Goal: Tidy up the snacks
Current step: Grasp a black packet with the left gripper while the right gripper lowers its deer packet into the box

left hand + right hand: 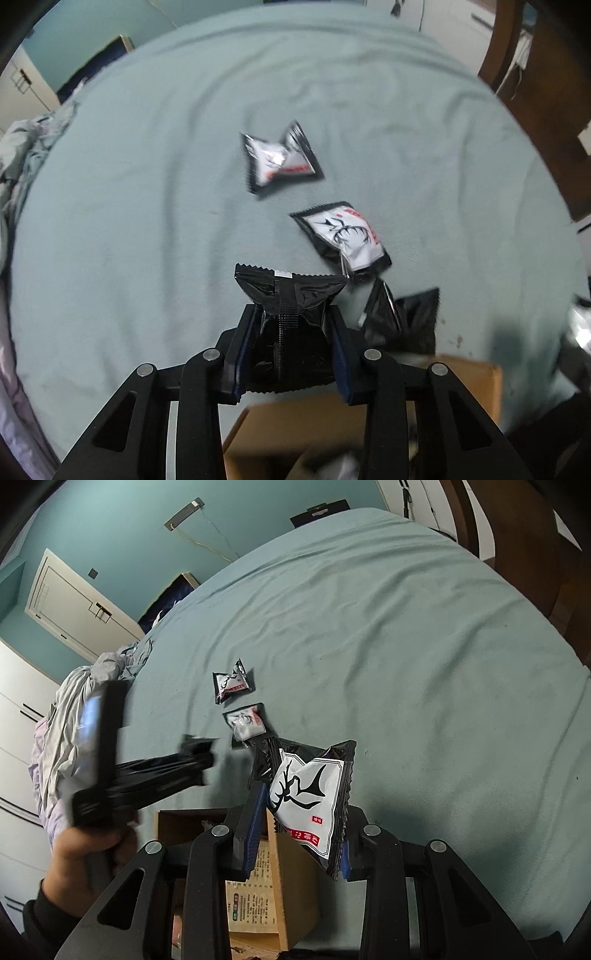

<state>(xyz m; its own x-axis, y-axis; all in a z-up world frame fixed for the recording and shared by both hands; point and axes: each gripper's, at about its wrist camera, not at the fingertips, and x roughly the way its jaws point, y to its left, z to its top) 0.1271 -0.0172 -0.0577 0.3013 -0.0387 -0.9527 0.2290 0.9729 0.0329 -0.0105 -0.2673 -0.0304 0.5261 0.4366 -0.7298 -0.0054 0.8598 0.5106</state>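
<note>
My left gripper (291, 314) is shut on a black snack packet (290, 321), seam side up, held above the open cardboard box (476, 373). My right gripper (303, 794) is shut on a black-and-white antler-print snack packet (310, 797), held over the same box (291, 893). Two more such packets lie on the teal sheet: a far one (280, 158) (232, 682) and a nearer one (343, 234) (245, 723). A black packet (400, 314) lies by the box. The left gripper (192, 764) shows blurred in the right wrist view.
The teal bed sheet (147, 221) spreads wide around the packets. Crumpled bedding (77, 709) lies at the left edge. A dark wooden headboard (546, 110) stands at the right. A white door and teal wall are behind the bed.
</note>
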